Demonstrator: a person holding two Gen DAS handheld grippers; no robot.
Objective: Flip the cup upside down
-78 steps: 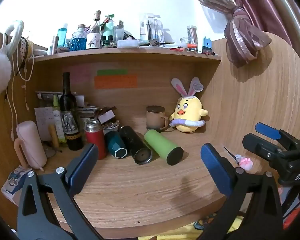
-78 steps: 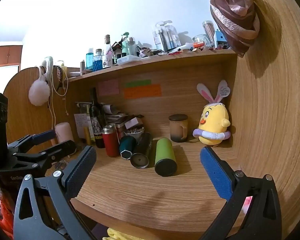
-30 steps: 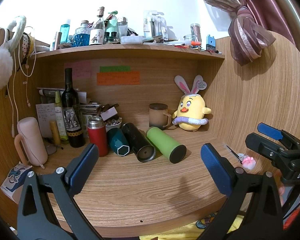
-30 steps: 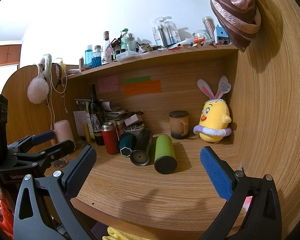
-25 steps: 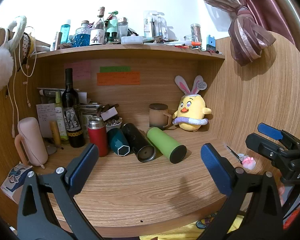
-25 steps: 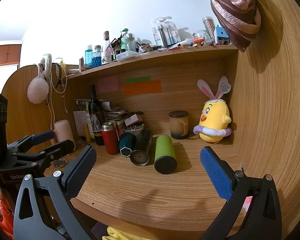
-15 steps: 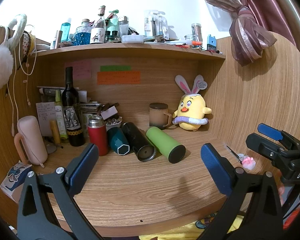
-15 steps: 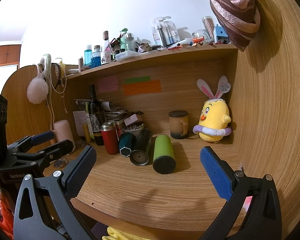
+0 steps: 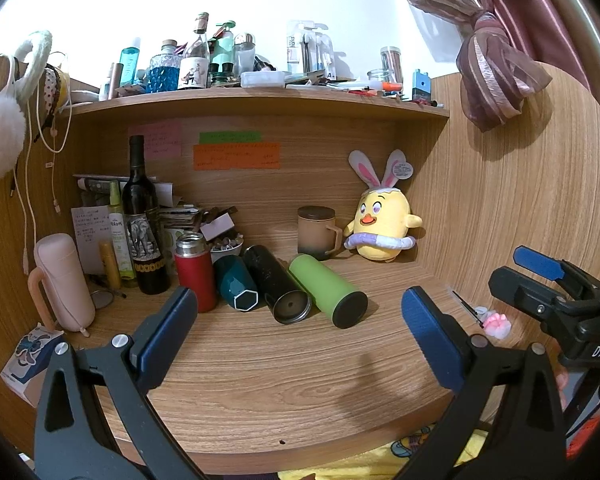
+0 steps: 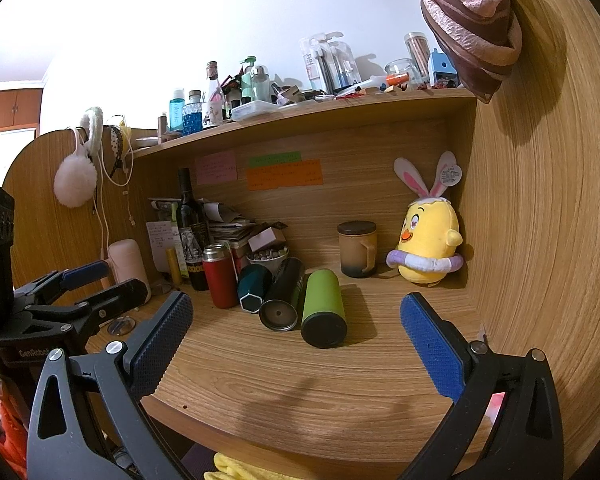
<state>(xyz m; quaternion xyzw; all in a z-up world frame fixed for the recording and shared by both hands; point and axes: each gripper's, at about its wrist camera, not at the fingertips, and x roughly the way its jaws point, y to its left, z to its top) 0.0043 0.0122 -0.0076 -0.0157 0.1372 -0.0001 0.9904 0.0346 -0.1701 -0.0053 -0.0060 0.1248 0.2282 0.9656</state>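
Note:
A green cup (image 9: 327, 290) lies on its side on the wooden desk (image 9: 260, 380), black base toward me; it also shows in the right wrist view (image 10: 323, 307). Beside it lie a black cup (image 9: 277, 289) and a teal cup (image 9: 236, 289). A red flask (image 9: 194, 271) stands upright to their left. A lidded tan mug (image 9: 317, 232) stands at the back. My left gripper (image 9: 300, 320) is open and empty, well in front of the cups. My right gripper (image 10: 296, 328) is open and empty, also short of them.
A yellow plush chick (image 9: 380, 225) sits at the back right. A wine bottle (image 9: 141, 220), a pink handled bottle (image 9: 62, 280) and papers crowd the back left. A shelf (image 9: 260, 100) overhead holds several bottles. A small pink object (image 9: 497, 323) lies at the right.
Both views have shifted only slightly; the grippers stay open and nothing on the desk has moved.

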